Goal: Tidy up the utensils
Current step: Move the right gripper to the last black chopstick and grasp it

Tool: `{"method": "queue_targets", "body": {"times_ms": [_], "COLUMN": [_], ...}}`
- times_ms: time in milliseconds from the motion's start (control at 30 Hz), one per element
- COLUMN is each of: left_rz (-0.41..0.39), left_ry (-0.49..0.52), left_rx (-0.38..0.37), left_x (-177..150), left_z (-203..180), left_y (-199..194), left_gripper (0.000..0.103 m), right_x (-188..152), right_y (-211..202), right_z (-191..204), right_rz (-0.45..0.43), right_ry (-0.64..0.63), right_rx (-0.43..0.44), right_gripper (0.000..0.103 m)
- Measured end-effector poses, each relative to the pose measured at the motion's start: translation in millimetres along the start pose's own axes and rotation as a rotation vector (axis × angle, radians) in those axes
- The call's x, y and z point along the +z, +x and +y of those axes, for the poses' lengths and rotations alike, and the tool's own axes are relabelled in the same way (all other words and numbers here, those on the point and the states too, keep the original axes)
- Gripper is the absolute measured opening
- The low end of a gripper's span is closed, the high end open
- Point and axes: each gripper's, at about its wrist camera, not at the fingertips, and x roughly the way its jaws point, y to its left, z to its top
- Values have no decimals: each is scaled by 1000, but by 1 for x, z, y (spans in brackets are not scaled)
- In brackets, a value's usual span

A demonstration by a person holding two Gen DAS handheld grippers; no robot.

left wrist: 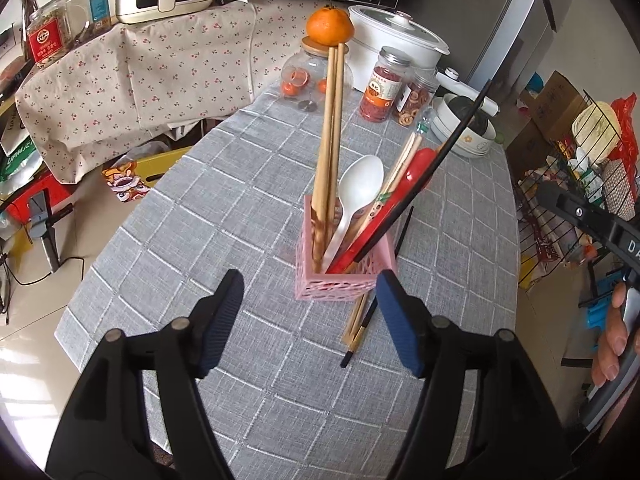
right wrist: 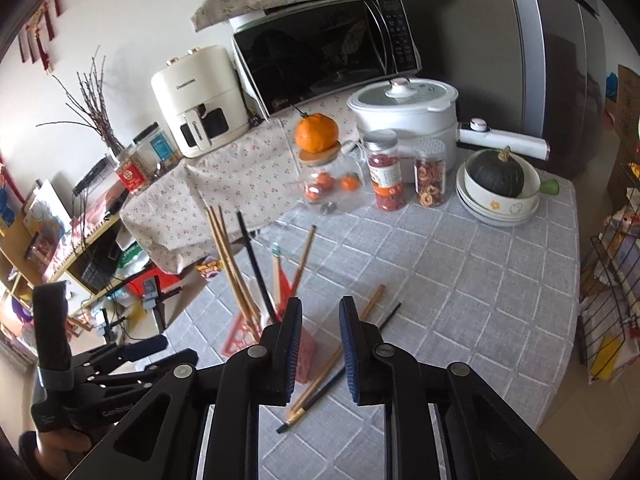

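Two utensils lie loose on the grey checked tablecloth (left wrist: 224, 216), and the coming move turns on how they lie against the two tools. Farthest left in the left wrist view, the left gripper (left wrist: 310, 322) hangs over the near cloth with its jaws spread wide and nothing between them. Just beyond it, a little to the right, stands the pink lattice holder (left wrist: 340, 284), which already carries a pair of long wooden chopsticks (left wrist: 330, 128), a white plastic spoon (left wrist: 356, 200), a red utensil (left wrist: 384, 216) and a black chopstick (left wrist: 440, 156) leaning out to the right. Right of the holder, touching or nearly touching its near right corner, lie the loose pair: a wooden chopstick (right wrist: 340, 344) and a black chopstick with a gold band (right wrist: 340, 376), side by side.

In the right wrist view their long axes run together from the near left up to the far right, slantwise across the cloth. The right gripper (right wrist: 320, 344) hangs directly above them, jaws parted a modest way and pinching nothing; both sticks show through the gap. By my reading the right gripper is plainly the nearer tool, since the sticks lie on the holder's right side and under its jaws, while the left gripper sits to the holder's near left. The jaws stand roughly along the sticks rather than square across them, so a pick will likely need the wrist rolled before lowering and closing.
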Motion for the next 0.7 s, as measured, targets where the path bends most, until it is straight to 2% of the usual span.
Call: {"method": "queue_targets", "body": {"times_ms": [33,100,233,433,700], "left_rz": [4,27,76,85,104], "left_ry": [1,-6,-28,-4,-24], "left_rx": [1,-7,-14,25,32], "left_x": [-1,-4,-9,-11,-7], "left_z": [-1,-1,1,1,9], "left_y": [2,9,21,27,35], "left_gripper": [75,76,76,76,77], "right_x": [-3,-9,-18,-27,-32], "right_y": [5,17,46,96,152], "right_z": [-6,-17,-34,-46,-54], "right_rz": [21,64,150,257,315], "right_ry": [14,42,78,98,136], "right_rx": [-6,-13,-41,-86,-102], "right_gripper": [41,47,49,50,50]}}
